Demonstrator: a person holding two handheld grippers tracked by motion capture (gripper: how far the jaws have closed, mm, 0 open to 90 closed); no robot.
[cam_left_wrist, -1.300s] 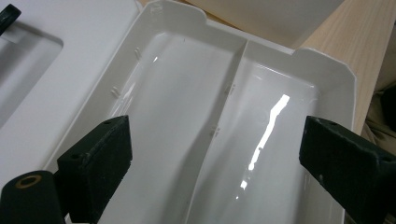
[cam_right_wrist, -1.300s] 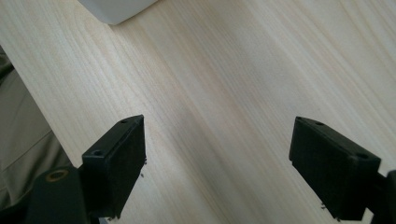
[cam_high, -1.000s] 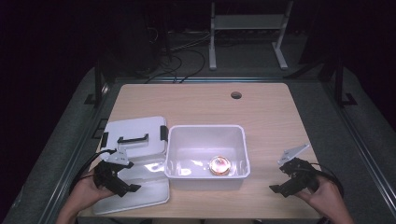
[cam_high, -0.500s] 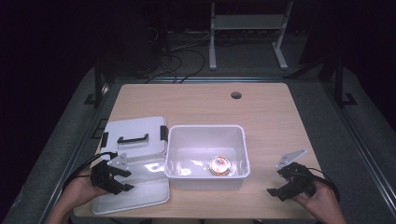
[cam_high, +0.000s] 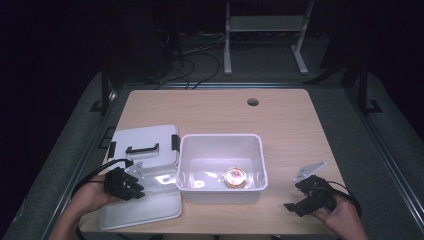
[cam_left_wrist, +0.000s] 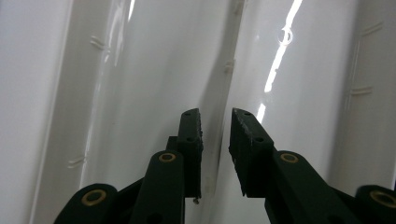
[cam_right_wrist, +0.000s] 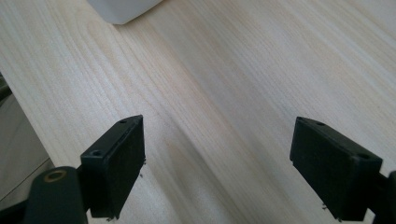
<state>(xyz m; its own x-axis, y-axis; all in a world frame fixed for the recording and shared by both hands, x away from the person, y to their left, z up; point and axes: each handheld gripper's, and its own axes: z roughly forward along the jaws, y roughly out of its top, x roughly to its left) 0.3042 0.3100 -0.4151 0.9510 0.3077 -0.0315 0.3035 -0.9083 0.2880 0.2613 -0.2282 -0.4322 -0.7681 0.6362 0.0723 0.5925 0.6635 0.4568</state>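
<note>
The white lid (cam_high: 142, 187) lies flat on the near left part of the wooden table (cam_high: 280, 117), just beside the left wall of the open white bin (cam_high: 220, 167), and its near edge hangs close to the table edge. It carries a black handle (cam_high: 142, 149) and black clips at its far end. The left gripper (cam_high: 131, 186) is over the middle of this lid, held by the left hand (cam_high: 90, 196). In the left gripper view the two black jaws have just been closing and now stand near each other with a narrow gap; a raised ridge of the lid (cam_left_wrist: 219, 93) runs toward this gap, but whether the fingers (cam_left_wrist: 191, 135) already press on it I cannot tell, because the glossy white surface gives strong reflections and no clear edge.

Inside the bin, near its right front corner, sits a small round thing (cam_high: 235, 177) with an orange-brown shine; what it is I cannot make out, it is too small and glaring.

The right gripper (cam_high: 295, 206) rests low over the bare table to the right of the bin, well apart from it, in the right hand (cam_high: 340, 215), which is cut off by the lower edge of the high view. Its jaws are spread wide with only wood grain between them (cam_right_wrist: 219, 140), and a corner of the bin (cam_right_wrist: 123, 9) shows at the top of the right gripper view
</note>
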